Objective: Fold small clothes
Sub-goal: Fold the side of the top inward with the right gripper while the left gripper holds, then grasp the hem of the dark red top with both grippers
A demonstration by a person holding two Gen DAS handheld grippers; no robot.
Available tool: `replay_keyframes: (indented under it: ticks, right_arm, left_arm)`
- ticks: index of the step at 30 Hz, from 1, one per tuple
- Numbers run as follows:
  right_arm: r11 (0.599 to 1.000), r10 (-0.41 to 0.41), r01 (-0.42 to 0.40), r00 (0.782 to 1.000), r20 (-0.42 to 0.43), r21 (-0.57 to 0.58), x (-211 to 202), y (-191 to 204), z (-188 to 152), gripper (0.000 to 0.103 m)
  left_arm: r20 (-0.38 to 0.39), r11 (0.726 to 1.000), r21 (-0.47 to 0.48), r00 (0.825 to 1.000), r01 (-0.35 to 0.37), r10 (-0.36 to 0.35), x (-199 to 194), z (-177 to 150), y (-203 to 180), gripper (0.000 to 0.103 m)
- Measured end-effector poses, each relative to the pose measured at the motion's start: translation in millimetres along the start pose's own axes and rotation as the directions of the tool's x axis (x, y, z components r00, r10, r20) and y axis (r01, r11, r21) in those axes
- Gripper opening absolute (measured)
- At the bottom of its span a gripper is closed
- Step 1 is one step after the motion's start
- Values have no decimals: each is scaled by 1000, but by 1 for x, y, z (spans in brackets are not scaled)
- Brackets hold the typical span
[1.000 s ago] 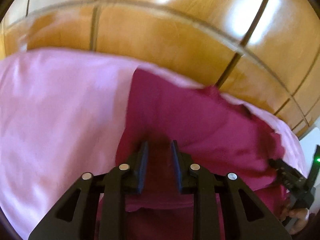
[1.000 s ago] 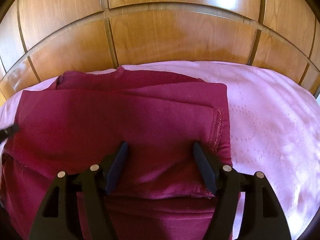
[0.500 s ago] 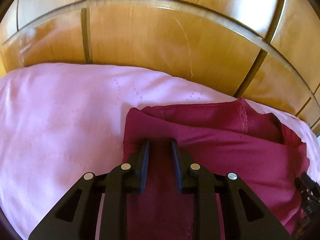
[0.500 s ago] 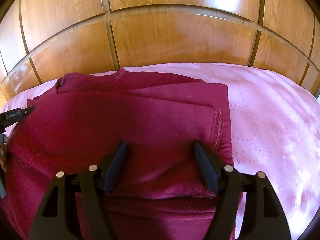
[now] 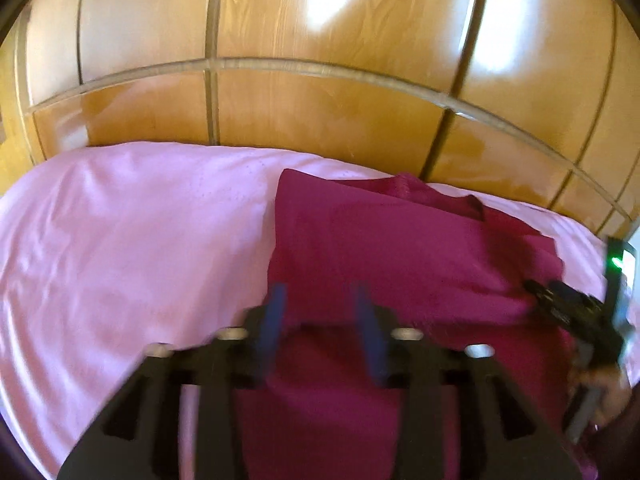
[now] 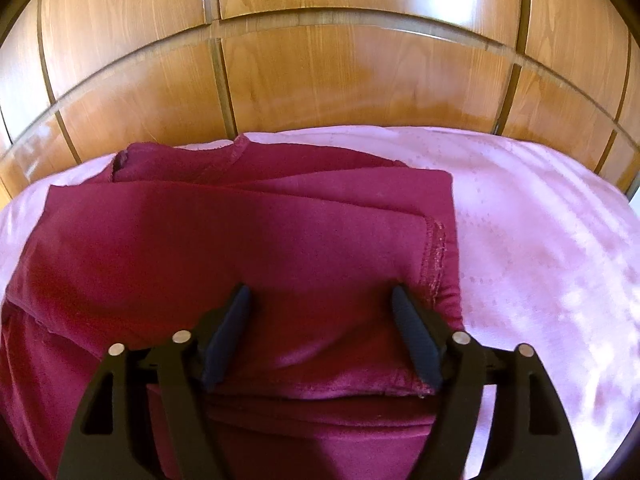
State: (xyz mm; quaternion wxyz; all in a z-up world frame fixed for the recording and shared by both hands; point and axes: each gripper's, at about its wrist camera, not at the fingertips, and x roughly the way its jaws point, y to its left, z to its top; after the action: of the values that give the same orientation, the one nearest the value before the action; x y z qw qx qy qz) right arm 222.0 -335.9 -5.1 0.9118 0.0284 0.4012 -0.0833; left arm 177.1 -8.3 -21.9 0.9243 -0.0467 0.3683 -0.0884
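A dark red garment (image 5: 400, 248) lies folded in layers on the pink sheet (image 5: 120, 260). My left gripper (image 5: 320, 312) is blurred over its near left edge. Its jaws are opening, and the cloth lies under the gap without being pinched. In the right wrist view the same garment (image 6: 240, 240) shows a stitched hem on its right side. My right gripper (image 6: 322, 312) hovers at the top fold's near edge. Its jaws are opening wide and the pads stand clear of the cloth. The right gripper (image 5: 560, 308) also appears at the garment's right edge, held by a hand (image 5: 600, 384).
Behind the bed rises a wall of glossy wooden panels (image 5: 320, 112), seen again as wooden panels (image 6: 340, 80) in the right wrist view. Bare pink sheet (image 6: 540, 240) stretches to the right of the garment, and more lies to its left.
The left gripper's jaws have spread apart and let go of the cloth, and it has drawn back towards me. The right jaws have widened slightly. The left gripper's tip has left the right wrist view.
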Motion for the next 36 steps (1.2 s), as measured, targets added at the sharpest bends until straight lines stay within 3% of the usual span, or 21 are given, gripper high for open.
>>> replay_keyframes:
  ticks: [3,8,14,17,22,25,31,34,36]
  right_arm:
    - [1000,-5,5,1000,-27,-12,-14,6,0,90]
    - [999,31,-31,999,-27,-7,-48,11,-16,93]
    - [998,56,-60,993,-107,-35,-65,16,-53,93]
    - [998,52,-58,986,-158,-36,-62,14,-71,94]
    - [996,88,-93,981,-172,-18,-83,-2,-85,94]
    - [993,113,-116,980,-166,-10,-104,-18,-98,94]
    - [977,213,-203,955,-204,71,-146,-57,-134,93]
    - [965,263,-246,928,-263,96,-163,-69,-164,80]
    - [960,280,-265,913,-296,91,-176,-70,-185,72]
  left_arm:
    - [17,1000,17,1000,1,-2,-26,-13,-7,49]
    - [25,999,36,1000,12,-13,-53,-29,-13,49]
    - [15,999,47,1000,14,-14,-70,-51,-12,49]
    - [-13,998,62,1000,0,1,-69,-65,-11,49]
    - [-114,1000,28,993,-4,8,-63,-99,11,49]
    - [-123,1000,11,992,2,-1,-71,-114,27,49]
    - [-178,991,-87,977,103,-118,-97,-148,60,49]
    - [-192,983,-77,965,164,-176,-110,-160,59,49]
    - [-214,975,-80,952,207,-219,-116,-169,58,44]
